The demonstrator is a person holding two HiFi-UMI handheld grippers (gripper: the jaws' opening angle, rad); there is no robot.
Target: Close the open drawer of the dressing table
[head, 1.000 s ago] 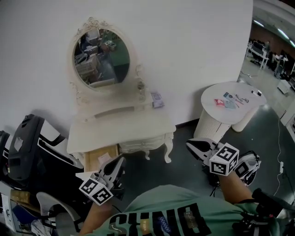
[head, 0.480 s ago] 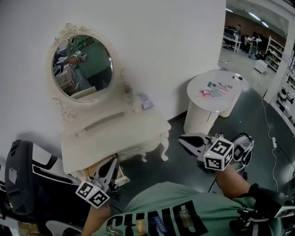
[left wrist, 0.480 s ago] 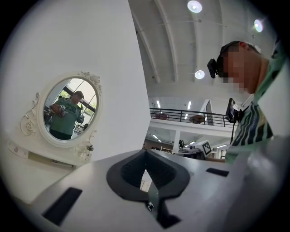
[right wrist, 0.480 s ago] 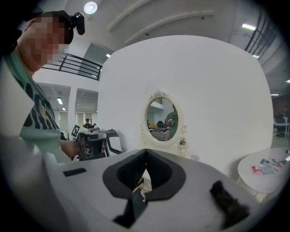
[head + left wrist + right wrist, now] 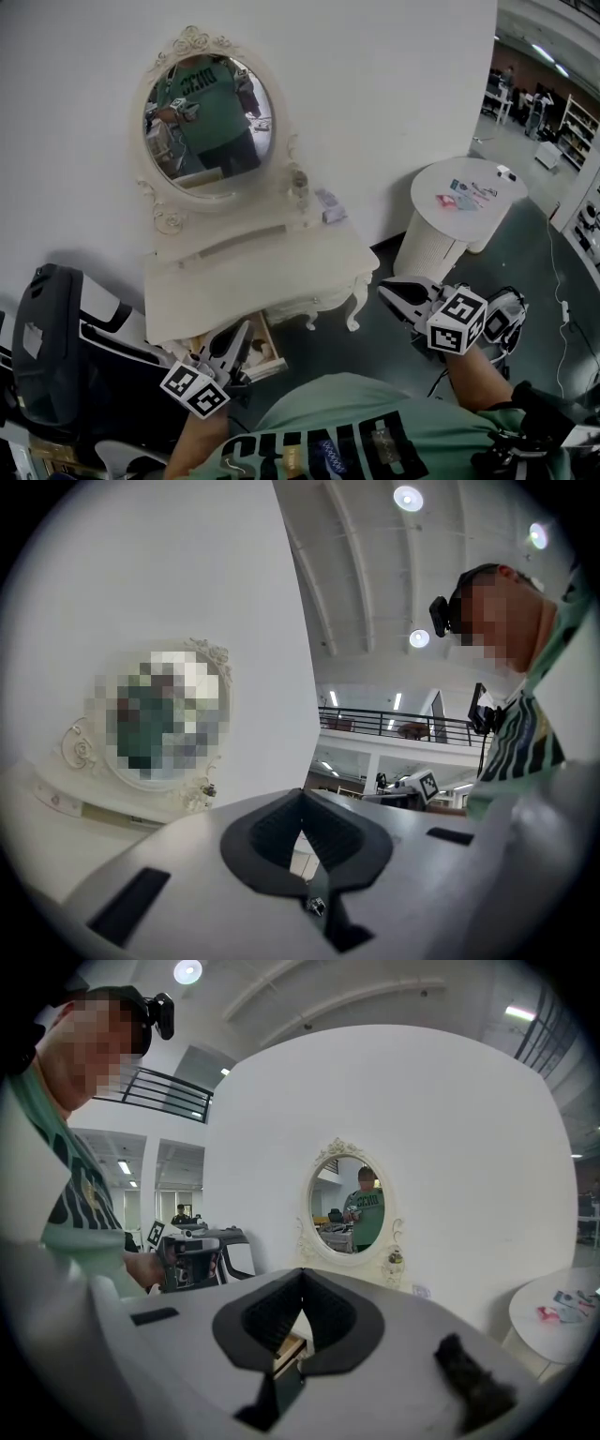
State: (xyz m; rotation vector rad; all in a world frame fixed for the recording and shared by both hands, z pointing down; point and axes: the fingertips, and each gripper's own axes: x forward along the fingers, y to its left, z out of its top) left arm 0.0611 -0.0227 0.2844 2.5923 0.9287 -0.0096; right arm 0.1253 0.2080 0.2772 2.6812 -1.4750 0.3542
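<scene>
White left tongs (image 5: 241, 331) clenched, empty, right tongs (image 5: 385, 290) clenched, empty, wooden drawer (image 5: 270, 350) open

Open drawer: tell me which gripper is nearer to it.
Left. The left gripper overlaps the drawer in the head view; the right gripper hangs well off to its right.

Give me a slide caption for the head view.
The left gripper and right gripper, both shut, held before a white dressing table with its drawer open.

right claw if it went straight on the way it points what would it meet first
Probably the open drawer, whose wooden corner shows straight beyond the shut right claw; how far off it is, I cannot tell.
</scene>
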